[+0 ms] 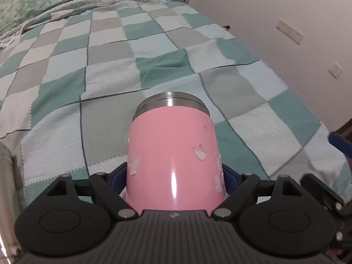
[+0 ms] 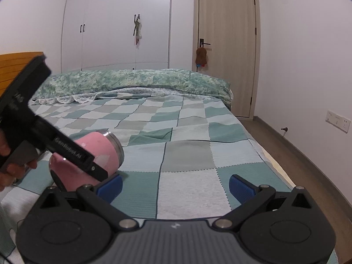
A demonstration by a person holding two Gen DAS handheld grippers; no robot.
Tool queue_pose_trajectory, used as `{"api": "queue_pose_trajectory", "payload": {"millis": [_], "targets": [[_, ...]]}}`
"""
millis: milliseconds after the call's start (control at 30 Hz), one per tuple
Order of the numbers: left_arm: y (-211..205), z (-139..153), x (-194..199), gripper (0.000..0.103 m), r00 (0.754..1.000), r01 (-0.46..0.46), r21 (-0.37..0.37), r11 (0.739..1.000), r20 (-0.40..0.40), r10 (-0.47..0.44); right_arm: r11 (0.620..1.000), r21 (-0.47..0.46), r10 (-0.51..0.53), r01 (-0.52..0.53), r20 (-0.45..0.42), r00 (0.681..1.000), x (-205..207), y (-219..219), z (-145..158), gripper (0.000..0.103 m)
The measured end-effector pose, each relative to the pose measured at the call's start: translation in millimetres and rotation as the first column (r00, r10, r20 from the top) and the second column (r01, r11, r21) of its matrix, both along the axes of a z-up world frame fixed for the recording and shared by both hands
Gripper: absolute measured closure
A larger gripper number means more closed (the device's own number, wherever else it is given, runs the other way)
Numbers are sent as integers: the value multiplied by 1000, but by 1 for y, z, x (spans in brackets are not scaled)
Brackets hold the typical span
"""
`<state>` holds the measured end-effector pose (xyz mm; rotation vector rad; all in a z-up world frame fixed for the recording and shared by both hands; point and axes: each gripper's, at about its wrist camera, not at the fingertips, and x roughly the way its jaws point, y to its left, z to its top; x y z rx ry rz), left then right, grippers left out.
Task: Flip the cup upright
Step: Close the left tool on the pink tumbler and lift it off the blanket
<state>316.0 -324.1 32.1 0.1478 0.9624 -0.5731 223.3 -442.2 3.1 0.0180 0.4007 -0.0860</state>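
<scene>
A pink cup (image 1: 173,154) with a steel rim and chipped paint sits between the blue pads of my left gripper (image 1: 175,178), which is shut on its body. The steel rim points away from the camera, over the checked bedspread (image 1: 110,70). In the right wrist view the same cup (image 2: 96,154) is tilted on its side, rim toward the right, held just above the bed by the left gripper's black body (image 2: 44,136). My right gripper (image 2: 175,186) is open and empty, low over the bedspread, to the right of the cup.
The bed carries a green and grey checked bedspread (image 2: 187,136) and a folded floral duvet (image 2: 136,81) at its far end. A wardrobe (image 2: 116,22) and a door (image 2: 226,44) stand behind. The bed's right edge drops to the floor (image 2: 308,165). A steel object (image 1: 5,176) shows at the left.
</scene>
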Motion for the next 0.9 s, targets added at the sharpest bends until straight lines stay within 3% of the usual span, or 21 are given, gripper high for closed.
{"api": "queue_pose_trajectory", "payload": {"millis": [433, 667, 900], "targets": [[43, 31, -64, 17, 997, -67, -39, 997, -33, 66, 998, -1, 56, -56, 40, 998, -39, 21, 22, 0], [86, 23, -115, 17, 978, -197, -50, 979, -74, 193, 992, 10, 123, -124, 24, 992, -62, 40, 17, 0], [93, -3, -138, 17, 959, -276, -48, 960, -73, 272, 987, 14, 158, -157, -8, 987, -82, 55, 8, 0]]}}
